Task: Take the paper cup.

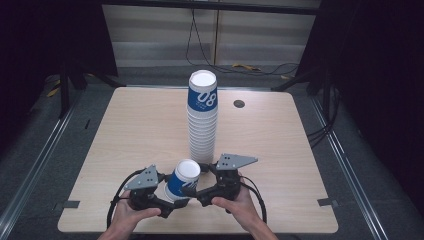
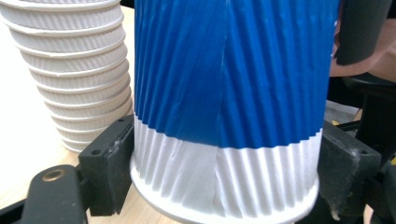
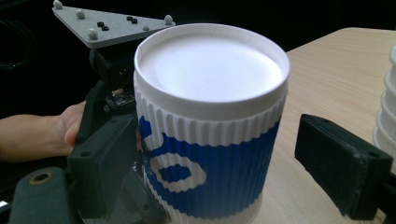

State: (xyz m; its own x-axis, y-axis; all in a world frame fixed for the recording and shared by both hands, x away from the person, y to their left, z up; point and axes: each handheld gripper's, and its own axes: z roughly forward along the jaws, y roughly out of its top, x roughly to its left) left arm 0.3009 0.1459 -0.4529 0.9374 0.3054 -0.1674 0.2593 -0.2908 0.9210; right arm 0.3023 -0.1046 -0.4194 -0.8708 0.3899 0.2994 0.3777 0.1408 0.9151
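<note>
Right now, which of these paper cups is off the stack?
The blue-and-white ribbed cup held upside down and tilted in the left tongs, in front of the tall stack; every other cup is nested there.

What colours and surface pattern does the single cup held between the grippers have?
The cup is ribbed, blue with a white band at each end and white print; the left gripper view shows the ribbing best.

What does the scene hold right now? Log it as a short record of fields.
held cup: blue and white ribbed paper cup, upside down and tilted
left gripper: shut on the cup near its rim
right gripper: open, jaws on either side of the cup, right pad clear of it
stack: tall stack of cups, upside down behind the held cup
surface: wooden table
</note>
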